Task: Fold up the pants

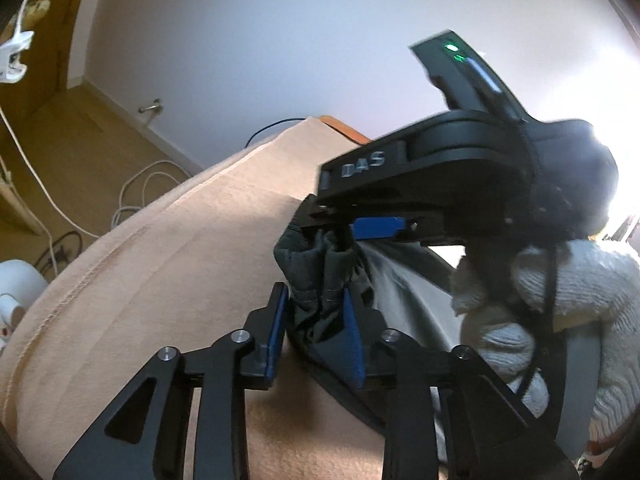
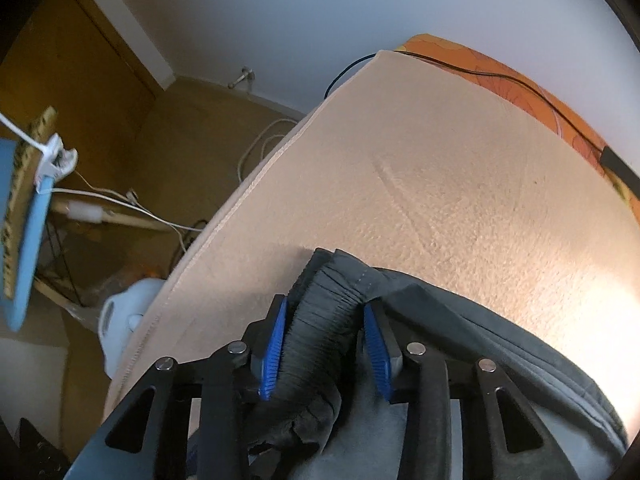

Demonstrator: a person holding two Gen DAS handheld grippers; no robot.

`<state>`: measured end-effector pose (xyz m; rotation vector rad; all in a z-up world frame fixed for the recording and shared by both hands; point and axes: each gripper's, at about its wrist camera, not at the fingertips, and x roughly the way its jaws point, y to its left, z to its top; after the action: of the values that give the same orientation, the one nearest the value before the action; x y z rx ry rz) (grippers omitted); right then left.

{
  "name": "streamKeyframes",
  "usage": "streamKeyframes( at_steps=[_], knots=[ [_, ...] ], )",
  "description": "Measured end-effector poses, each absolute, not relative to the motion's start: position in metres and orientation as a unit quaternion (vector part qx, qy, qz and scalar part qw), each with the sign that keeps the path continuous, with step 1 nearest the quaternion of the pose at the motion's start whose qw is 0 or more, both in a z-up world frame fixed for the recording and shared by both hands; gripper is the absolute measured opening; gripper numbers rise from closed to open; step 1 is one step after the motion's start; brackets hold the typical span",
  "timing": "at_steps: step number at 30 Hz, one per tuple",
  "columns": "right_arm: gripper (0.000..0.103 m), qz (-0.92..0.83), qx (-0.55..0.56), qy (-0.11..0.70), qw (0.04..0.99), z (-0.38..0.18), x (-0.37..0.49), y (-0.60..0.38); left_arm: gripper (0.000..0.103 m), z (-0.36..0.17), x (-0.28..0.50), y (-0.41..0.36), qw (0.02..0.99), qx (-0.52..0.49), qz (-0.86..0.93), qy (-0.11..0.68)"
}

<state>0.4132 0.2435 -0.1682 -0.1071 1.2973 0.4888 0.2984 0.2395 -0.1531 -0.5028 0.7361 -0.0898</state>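
Dark grey pants [image 1: 316,272] lie bunched on a beige blanket [image 1: 168,272]. My left gripper [image 1: 316,336] has its blue pads against both sides of a gathered fold of the pants. Just above it my right gripper [image 1: 332,232] points steeply down onto the same bunch. In the right wrist view the right gripper [image 2: 326,340] holds the ribbed elastic waistband [image 2: 324,312] between its blue pads, which touch it near the tips. The rest of the pants [image 2: 480,320] trails to the right, with lighter grey lining showing.
The blanket [image 2: 440,180] covers a bed with an orange sheet [image 2: 500,68] and a black cable [image 2: 480,74] at its far edge. On the floor to the left are white cables [image 1: 136,188] and a white appliance [image 2: 124,312]. A person's knitted sleeve [image 1: 580,300] is at the right.
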Motion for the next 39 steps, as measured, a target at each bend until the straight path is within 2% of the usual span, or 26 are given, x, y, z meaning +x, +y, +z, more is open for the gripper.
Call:
streamKeyframes(
  at_steps=[5, 14, 16, 20, 23, 25, 27, 30, 33, 34, 35, 39],
  knots=[
    [0.026, 0.242, -0.003, 0.594, 0.767, -0.165, 0.418, 0.224, 0.048, -0.155, 0.305, 0.248, 0.896, -0.256, -0.035, 0.362],
    [0.026, 0.253, 0.042, 0.601, 0.757, -0.169, 0.422, 0.217, 0.048, -0.159, 0.320, 0.256, 0.878, -0.318, -0.088, 0.347],
    [0.027, 0.257, 0.040, 0.602, 0.755, -0.168, 0.424, 0.216, 0.054, -0.162, 0.322, 0.257, 0.875, -0.323, -0.084, 0.352],
    [0.031, 0.266, 0.050, 0.609, 0.746, -0.167, 0.429, 0.210, 0.055, -0.168, 0.331, 0.265, 0.864, -0.344, -0.075, 0.359],
    [0.041, 0.266, 0.057, 0.615, 0.740, -0.168, 0.432, 0.208, 0.055, -0.168, 0.333, 0.265, 0.864, -0.346, -0.079, 0.357],
    [0.041, 0.269, 0.059, 0.616, 0.738, -0.166, 0.432, 0.207, 0.055, -0.166, 0.330, 0.264, 0.867, -0.340, -0.087, 0.354],
    [0.049, 0.275, 0.059, 0.619, 0.733, -0.162, 0.433, 0.208, 0.055, -0.168, 0.332, 0.268, 0.868, -0.339, -0.089, 0.351],
    [0.054, 0.287, 0.044, 0.621, 0.728, -0.155, 0.433, 0.211, 0.055, -0.175, 0.342, 0.267, 0.867, -0.329, -0.068, 0.368],
    [0.054, 0.285, 0.031, 0.625, 0.726, -0.151, 0.432, 0.214, 0.048, -0.176, 0.347, 0.266, 0.872, -0.321, -0.051, 0.366],
    [0.054, 0.284, 0.027, 0.627, 0.725, -0.151, 0.433, 0.215, 0.030, -0.176, 0.348, 0.265, 0.875, -0.320, -0.054, 0.360],
    [0.054, 0.282, 0.021, 0.628, 0.725, -0.151, 0.433, 0.216, 0.019, -0.174, 0.350, 0.264, 0.878, -0.313, -0.059, 0.357],
    [0.059, 0.278, 0.009, 0.639, 0.717, -0.154, 0.433, 0.220, 0.017, -0.164, 0.345, 0.252, 0.897, -0.274, -0.088, 0.336]
  ],
)
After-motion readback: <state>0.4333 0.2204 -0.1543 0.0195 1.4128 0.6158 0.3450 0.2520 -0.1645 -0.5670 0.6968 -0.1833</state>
